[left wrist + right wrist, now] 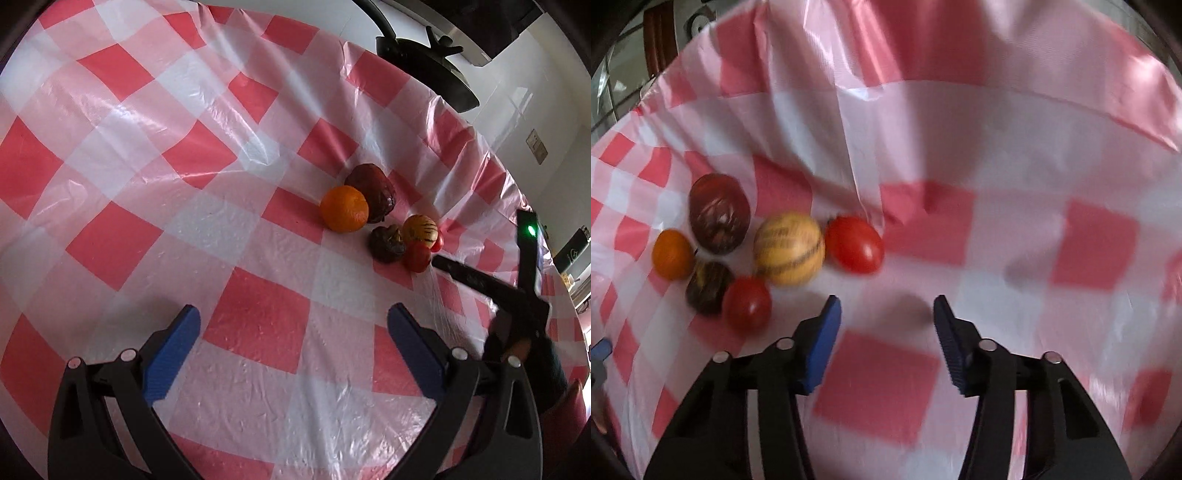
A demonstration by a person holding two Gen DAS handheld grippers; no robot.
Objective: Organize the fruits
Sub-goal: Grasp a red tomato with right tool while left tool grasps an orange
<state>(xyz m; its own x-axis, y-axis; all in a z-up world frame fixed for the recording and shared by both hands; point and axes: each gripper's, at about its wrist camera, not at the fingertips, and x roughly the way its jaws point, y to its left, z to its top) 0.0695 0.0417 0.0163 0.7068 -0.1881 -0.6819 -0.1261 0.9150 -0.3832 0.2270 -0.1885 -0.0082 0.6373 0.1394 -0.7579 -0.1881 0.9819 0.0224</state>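
Note:
A cluster of fruits lies on the red-and-white checked tablecloth [258, 240]. In the left wrist view: an orange [344, 208], a large dark red fruit [373, 190], a small dark fruit [386, 243], a yellow striped fruit [420, 229] and a red tomato [417, 256]. My left gripper [293, 321] is open and empty, well short of them. The right gripper's finger [469, 275] reaches in beside the tomato. In the right wrist view my right gripper [886, 314] is open and empty, just right of a red tomato [747, 302], near the yellow striped fruit [789, 249] and another red tomato [854, 244].
The tablecloth [997, 147] is wrinkled and rises in a fold behind the fruits. A black chair [424, 62] stands beyond the table's far edge. The orange [672, 254], the large dark fruit [718, 213] and the small dark fruit [707, 286] lie left in the right wrist view.

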